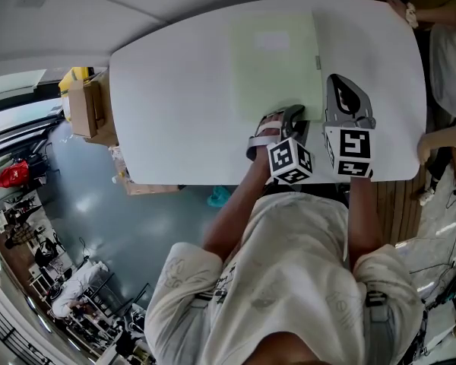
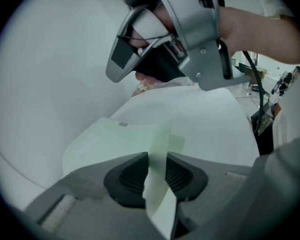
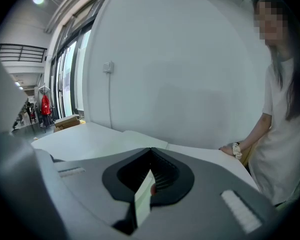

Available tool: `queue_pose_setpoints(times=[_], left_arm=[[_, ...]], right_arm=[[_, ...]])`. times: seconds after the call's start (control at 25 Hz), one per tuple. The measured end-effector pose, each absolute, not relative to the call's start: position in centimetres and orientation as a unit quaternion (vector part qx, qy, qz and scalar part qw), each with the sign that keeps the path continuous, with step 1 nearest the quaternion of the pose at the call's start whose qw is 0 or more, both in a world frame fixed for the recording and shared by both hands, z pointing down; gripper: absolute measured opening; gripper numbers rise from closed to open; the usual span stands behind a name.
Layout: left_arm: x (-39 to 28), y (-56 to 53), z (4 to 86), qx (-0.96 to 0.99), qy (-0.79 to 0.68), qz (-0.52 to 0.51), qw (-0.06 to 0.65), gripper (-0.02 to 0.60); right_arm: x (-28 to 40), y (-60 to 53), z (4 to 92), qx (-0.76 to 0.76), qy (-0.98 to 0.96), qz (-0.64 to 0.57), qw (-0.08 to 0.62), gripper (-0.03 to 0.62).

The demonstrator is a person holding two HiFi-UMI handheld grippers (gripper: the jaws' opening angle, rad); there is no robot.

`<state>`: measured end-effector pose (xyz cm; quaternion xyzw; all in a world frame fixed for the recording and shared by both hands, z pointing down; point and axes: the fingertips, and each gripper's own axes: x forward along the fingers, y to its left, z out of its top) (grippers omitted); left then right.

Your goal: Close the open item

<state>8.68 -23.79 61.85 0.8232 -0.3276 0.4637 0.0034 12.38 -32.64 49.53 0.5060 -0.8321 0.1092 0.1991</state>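
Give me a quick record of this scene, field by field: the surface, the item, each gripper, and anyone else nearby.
Surface: white table
Item: pale green folder, lying on the table
Left gripper: jaws slightly apart, lifted sheet of the folder between them
Right gripper: jaws together on a pale strip
Bystander: person, hand at the table's edge
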Motion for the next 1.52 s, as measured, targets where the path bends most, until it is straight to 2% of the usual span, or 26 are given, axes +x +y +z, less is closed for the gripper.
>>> queue_pose_setpoints(times=[0.56,1.16,1.52], left_arm=[[9.2,-22.7,62.2,0.860,-0.235,0.451,0.039,0.147],[9.5,-22.1,62.3,0.868,-0.208,0.447,0.065,0.173],[9.2,-22.1,62.3,0.868,-0.210,0.447,0.057,0.173]], right_arm=[[9.7,-34.4,55.5,0.440,-0.836,0.153,0.290,0.002],[10.1,-37.8,60.1,0.444,-0.816,0.173,0.328,0.002],[10.1,-37.9,61.3,0.453,-0.802,0.187,0.341,0.003]])
